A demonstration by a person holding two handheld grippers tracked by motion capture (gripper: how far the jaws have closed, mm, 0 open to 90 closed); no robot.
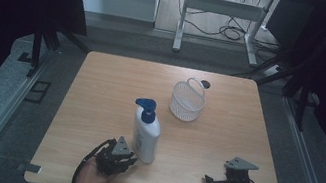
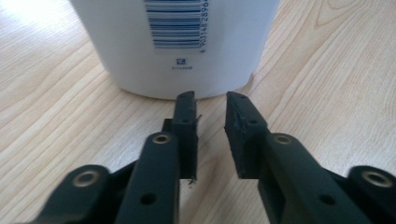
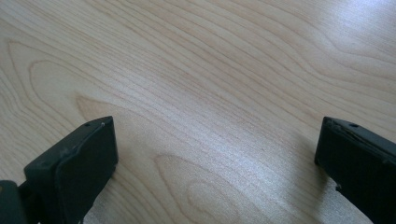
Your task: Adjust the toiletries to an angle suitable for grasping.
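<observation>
Bottle just ahead of left gripper, narrowly parted | basket beyond | right gripper wide, empty

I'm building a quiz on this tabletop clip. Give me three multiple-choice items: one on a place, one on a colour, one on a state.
1. Where does the white basket stand relative to the pump bottle?
A. Farther from the person, toward the right
B. Nearer the person, toward the left
C. Under the bottle

2. What colour is the bottle's pump head?
A. Red
B. Blue
C. Green

3. How do the fingers of the left gripper stand?
A. Clamped on the bottle
B. Slightly apart, empty, tips by the bottle's base
C. Clamped on the basket

Answers:
1 A: the high view puts the basket beyond and right of the bottle.
2 B: the pump is blue on a white body.
3 B: the left gripper view shows bare table between the fingers.
</observation>
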